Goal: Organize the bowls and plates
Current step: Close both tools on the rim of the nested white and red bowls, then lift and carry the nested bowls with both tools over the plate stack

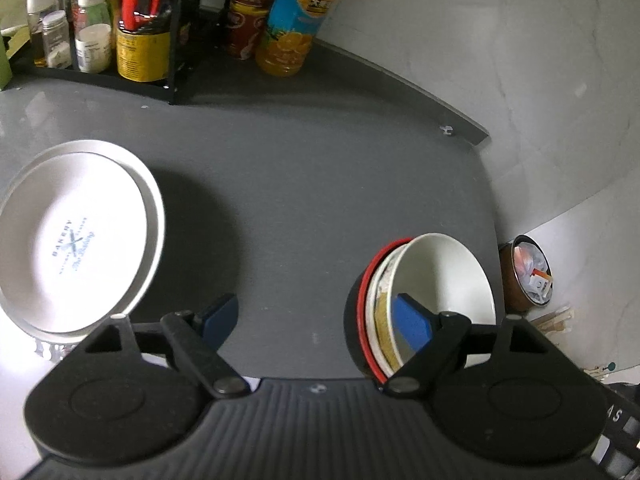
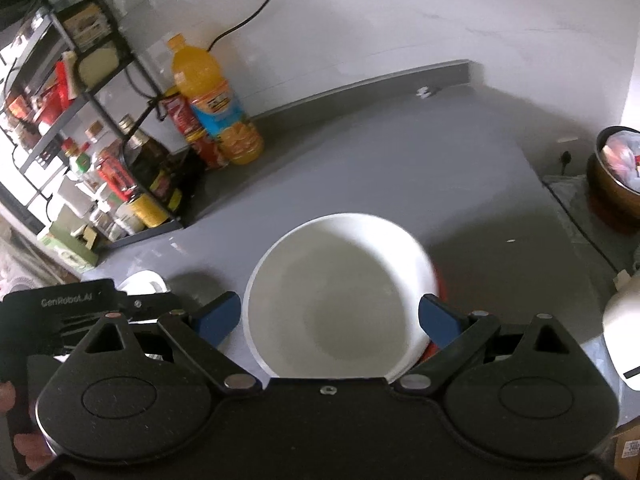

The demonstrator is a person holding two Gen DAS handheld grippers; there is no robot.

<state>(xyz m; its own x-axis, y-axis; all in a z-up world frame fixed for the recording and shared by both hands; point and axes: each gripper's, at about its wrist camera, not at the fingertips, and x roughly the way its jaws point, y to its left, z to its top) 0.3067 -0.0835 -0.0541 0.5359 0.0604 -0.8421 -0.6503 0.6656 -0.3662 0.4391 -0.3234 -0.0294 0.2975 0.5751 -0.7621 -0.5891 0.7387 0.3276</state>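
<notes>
We judge the task near complete: bowls [image 1: 432,304] nested at near right, plates [image 1: 76,240] stacked at near left, left gripper [image 1: 316,320] and right gripper [image 2: 330,316] both spread, holding nothing

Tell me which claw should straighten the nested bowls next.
Right, probably. The right claw is open and straddles the white bowl on top of the bowl stack. The left claw is also open, but the stack sits off to its side.

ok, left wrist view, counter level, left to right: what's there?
Stacked white plates → left tool, open over bare grey counter → nested bowl stack, white bowl on top → brown bin off the counter edge.
</notes>
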